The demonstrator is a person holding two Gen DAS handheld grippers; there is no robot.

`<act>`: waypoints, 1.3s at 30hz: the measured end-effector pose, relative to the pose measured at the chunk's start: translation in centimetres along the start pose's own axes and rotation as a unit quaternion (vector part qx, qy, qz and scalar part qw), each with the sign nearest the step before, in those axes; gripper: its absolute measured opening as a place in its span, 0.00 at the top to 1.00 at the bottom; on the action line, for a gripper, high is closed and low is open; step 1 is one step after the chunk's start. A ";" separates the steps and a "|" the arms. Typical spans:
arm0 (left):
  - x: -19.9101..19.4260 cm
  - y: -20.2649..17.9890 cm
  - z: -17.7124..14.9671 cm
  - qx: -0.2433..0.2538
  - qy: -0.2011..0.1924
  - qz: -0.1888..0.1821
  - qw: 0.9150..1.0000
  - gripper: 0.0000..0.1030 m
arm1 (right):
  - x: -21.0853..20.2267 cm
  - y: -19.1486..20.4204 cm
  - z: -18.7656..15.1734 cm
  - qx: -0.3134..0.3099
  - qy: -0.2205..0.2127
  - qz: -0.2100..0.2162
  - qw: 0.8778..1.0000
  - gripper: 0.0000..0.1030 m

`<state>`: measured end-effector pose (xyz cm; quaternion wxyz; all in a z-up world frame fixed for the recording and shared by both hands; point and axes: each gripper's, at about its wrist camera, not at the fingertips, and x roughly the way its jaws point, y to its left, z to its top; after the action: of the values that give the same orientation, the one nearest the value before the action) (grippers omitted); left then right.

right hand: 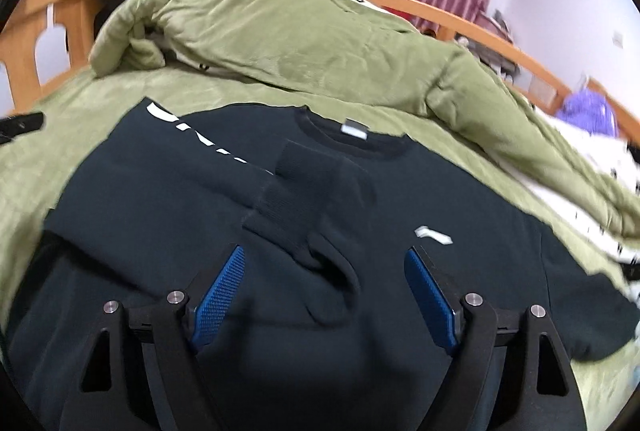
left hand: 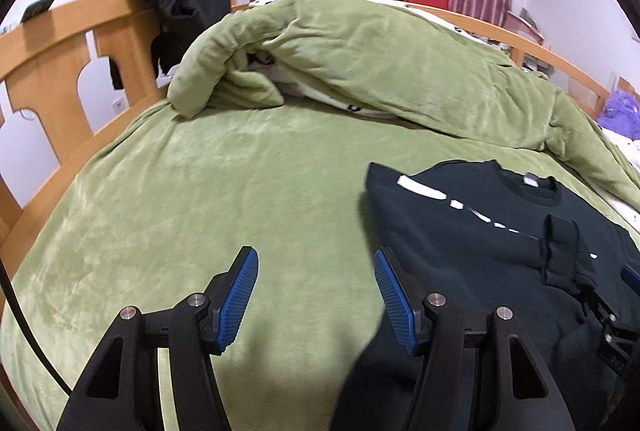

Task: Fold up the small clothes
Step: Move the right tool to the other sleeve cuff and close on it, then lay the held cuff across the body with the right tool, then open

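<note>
The black sweatshirt (right hand: pixel 280 231) lies flat on the green bed cover (left hand: pixel 200 191) with both sleeves folded in, the left gripper (left hand: pixel 316 295) and right gripper (right hand: pixel 324 295) are open and empty, so next I think they grab the bottom edge.

Each gripper, the left gripper (left hand: pixel 316 291) and the right gripper (right hand: pixel 325 295), had matte black angular arms with triangular cut-outs, round silver screws at the pivots, and ribbed blue pads (left hand: pixel 240 295) beside those screws.
</note>
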<state>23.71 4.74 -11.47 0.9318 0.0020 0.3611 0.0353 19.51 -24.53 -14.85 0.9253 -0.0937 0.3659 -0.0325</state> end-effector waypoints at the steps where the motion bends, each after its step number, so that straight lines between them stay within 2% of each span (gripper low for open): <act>1: 0.4 0.3 0.0 -0.002 0.003 0.003 1.000 0.43 | 0.6 0.5 0.3 -0.002 0.001 0.002 1.000 0.21; 9: 1.0 1.3 0.4 -0.005 -0.003 0.015 1.000 0.43 | 7.1 2.3 0.8 -0.004 0.053 -0.029 0.998 0.22; 11: 1.1 1.3 0.4 -0.004 0.000 0.014 1.000 0.43 | 7.5 2.2 0.6 -0.002 0.050 -0.026 0.998 0.24; 12: 1.2 1.4 0.4 -0.004 0.001 0.014 1.000 0.43 | 7.4 2.1 0.5 -0.001 0.042 -0.021 0.999 0.28; 14: 1.3 1.3 0.3 -0.002 0.003 0.012 1.000 0.43 | 6.9 2.1 0.6 -0.006 0.030 -0.005 1.000 0.56; 15: 1.4 1.3 0.3 -0.002 0.003 0.013 1.000 0.43 | 6.4 1.8 0.7 -0.006 0.025 0.007 1.000 0.66; 16: 1.4 1.3 0.3 -0.003 0.005 0.011 1.000 0.43 | 6.2 1.7 0.9 -0.004 0.025 0.016 1.000 0.86; 19: 1.3 1.3 0.3 -0.009 0.005 0.003 1.000 0.43 | 4.3 0.3 1.4 0.011 0.005 0.022 1.000 0.90; 20: 1.1 1.2 0.4 -0.008 0.001 0.004 1.000 0.43 | 3.5 -0.4 1.6 0.013 -0.006 0.022 1.000 0.97; 22: 1.0 1.0 0.4 -0.004 -0.004 0.006 1.000 0.43 | 1.9 -2.1 1.9 0.019 -0.023 0.007 1.000 0.97; 26: 0.8 0.8 0.4 -0.004 -0.004 0.003 1.000 0.43 | -0.1 -6.6 2.1 0.041 -0.028 -0.018 0.999 1.00; 30: 0.7 0.7 0.4 -0.004 -0.005 0.004 1.000 0.43 | 0.0 -9.7 0.9 0.067 -0.001 -0.023 0.998 1.00; 35: 0.6 0.4 0.2 0.002 -0.004 0.005 1.000 0.43 | 1.7 -10.5 -1.4 0.070 0.036 -0.032 0.996 0.98; 36: 0.7 0.3 0.1 0.004 -0.004 0.006 1.000 0.43 | 2.0 -10.5 -1.9 0.069 0.042 -0.036 0.996 0.94; 37: 0.8 0.2 0.1 0.004 -0.002 0.006 1.000 0.43 | 2.3 -10.9 -2.5 0.070 0.048 -0.042 0.995 0.79; 38: 0.9 0.2 0.0 0.005 0.000 0.007 1.000 0.43 | 2.4 -11.4 -2.8 0.076 0.050 -0.049 0.995 0.56; 39: 1.1 0.2 0.0 0.006 0.002 0.007 1.000 0.43 | 2.4 -11.8 -3.1 0.084 0.047 -0.052 0.994 0.46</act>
<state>24.48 4.97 -12.18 0.9309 0.0103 0.3630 0.0395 19.19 -36.91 -16.33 0.9088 -0.0333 0.3994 -0.1157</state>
